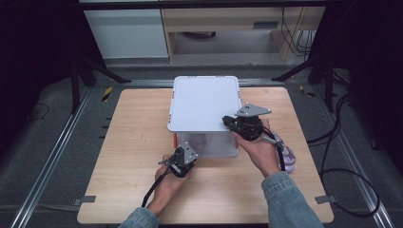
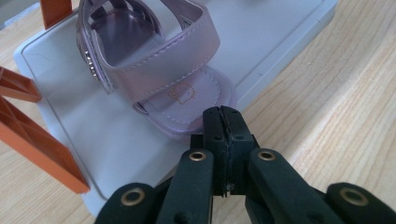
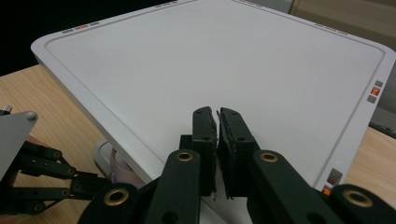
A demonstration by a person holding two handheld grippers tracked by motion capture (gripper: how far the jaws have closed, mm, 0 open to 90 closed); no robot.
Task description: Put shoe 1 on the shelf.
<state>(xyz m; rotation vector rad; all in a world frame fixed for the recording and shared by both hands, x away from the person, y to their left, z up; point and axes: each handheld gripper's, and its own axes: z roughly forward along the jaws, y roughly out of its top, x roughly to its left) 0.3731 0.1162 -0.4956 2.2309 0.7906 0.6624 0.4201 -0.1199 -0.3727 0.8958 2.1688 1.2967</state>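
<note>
Left gripper and right gripper both seem closed.

Box at table centre, lid on top. Sandal apparently inside, near the front. Left gripper before box; right gripper over lid's right edge.

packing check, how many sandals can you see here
2. One pink sandal sits inside the clear box, in front of the left claw. Another lies on the table by the right wrist. The lid may hide more.
</note>
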